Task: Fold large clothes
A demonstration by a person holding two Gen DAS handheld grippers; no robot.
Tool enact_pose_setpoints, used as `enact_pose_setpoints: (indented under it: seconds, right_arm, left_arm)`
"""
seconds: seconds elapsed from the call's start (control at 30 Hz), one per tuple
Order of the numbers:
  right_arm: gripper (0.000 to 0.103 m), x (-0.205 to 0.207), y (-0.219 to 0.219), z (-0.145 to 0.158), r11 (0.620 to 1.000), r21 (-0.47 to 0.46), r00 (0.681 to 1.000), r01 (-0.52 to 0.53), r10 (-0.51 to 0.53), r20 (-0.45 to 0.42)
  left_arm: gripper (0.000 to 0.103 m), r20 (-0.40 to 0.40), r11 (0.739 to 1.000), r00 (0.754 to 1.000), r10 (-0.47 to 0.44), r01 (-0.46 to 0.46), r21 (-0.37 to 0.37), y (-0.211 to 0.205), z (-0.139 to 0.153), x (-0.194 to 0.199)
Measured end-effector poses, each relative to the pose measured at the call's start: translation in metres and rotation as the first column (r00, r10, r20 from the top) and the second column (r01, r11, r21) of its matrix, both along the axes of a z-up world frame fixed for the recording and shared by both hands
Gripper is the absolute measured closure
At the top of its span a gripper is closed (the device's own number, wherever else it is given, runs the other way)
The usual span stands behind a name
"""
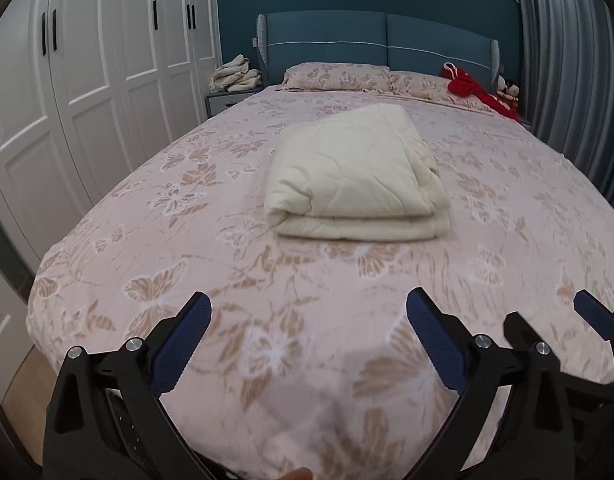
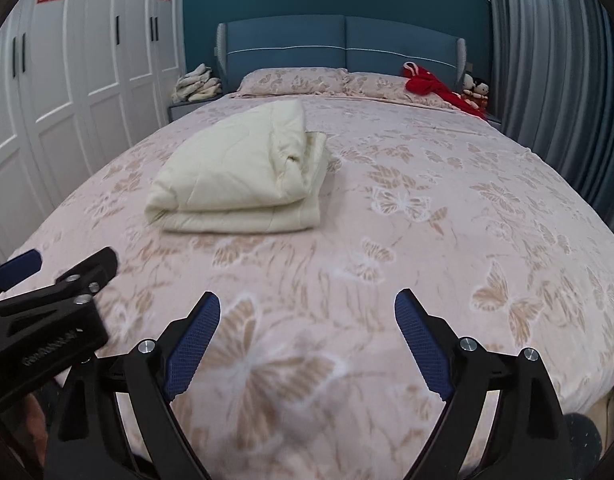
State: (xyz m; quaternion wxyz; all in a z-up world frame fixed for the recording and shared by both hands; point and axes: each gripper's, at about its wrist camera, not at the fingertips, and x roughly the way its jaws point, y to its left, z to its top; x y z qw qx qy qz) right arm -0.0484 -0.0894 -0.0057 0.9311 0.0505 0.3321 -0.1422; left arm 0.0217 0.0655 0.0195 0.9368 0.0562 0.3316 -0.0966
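Observation:
A cream quilt (image 1: 355,176) lies folded into a thick rectangular bundle on the middle of the bed (image 1: 187,248), its rounded fold facing me. The right wrist view has the quilt (image 2: 239,176) left of centre. My left gripper (image 1: 309,308) hangs open over the foot of the bed, well short of the quilt, with only bedspread between its blue pads (image 1: 185,344). My right gripper (image 2: 307,304) is also open and holds nothing. Each gripper shows at the edge of the other's view: the right one (image 1: 547,312), the left one (image 2: 73,258).
The bed (image 2: 467,208) has a pink butterfly-print cover and two matching pillows (image 1: 335,76) at the blue headboard. A red garment (image 1: 471,90) lies on the far right pillow beside small dolls. White wardrobe doors (image 1: 67,80) run along the left; grey curtains (image 1: 567,60) hang on the right. A nightstand holds pale cloths (image 1: 235,74).

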Motion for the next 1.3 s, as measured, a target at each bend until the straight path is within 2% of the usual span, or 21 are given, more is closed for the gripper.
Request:
enact_pose_setpoints:
  seconds: [0.2, 0.33, 0.57, 0.73, 1.3]
  right_arm:
    - [0.016, -0.009, 0.02, -0.016, 0.999, -0.037, 1.0, -0.018, 0.018, -0.012]
    - [0.016, -0.013, 0.016, -0.024, 1.0, -0.014, 1.0, 0.008, -0.008, -0.026]
    - [0.016, -0.019, 0.01, -0.022, 0.999, -0.007, 0.999, 0.031, -0.031, -0.027]
    - [0.016, -0.021, 0.011, -0.018, 0.999, 0.022, 0.999, 0.032, -0.032, -0.015]
    - [0.016, -0.017, 0.019, -0.023, 0.999, 0.026, 0.999, 0.034, -0.033, -0.031]
  left_arm:
    - [0.007, -0.014, 0.999, 1.0, -0.002, 0.002, 0.038, -0.001, -0.014, -0.019]
    - [0.007, -0.001, 0.998, 1.0, 0.004, -0.004, 0.061, 0.003, -0.016, -0.027]
    - [0.007, -0.027, 0.998, 0.998, 0.061, -0.06, 0.018, 0.017, -0.021, -0.023]
    - [0.007, -0.024, 0.996, 0.997, 0.077, -0.076, 0.04, 0.018, -0.023, -0.022]
    - [0.007, -0.037, 0.992, 0.993, 0.116, -0.114, 0.053, 0.023, -0.03, -0.021]
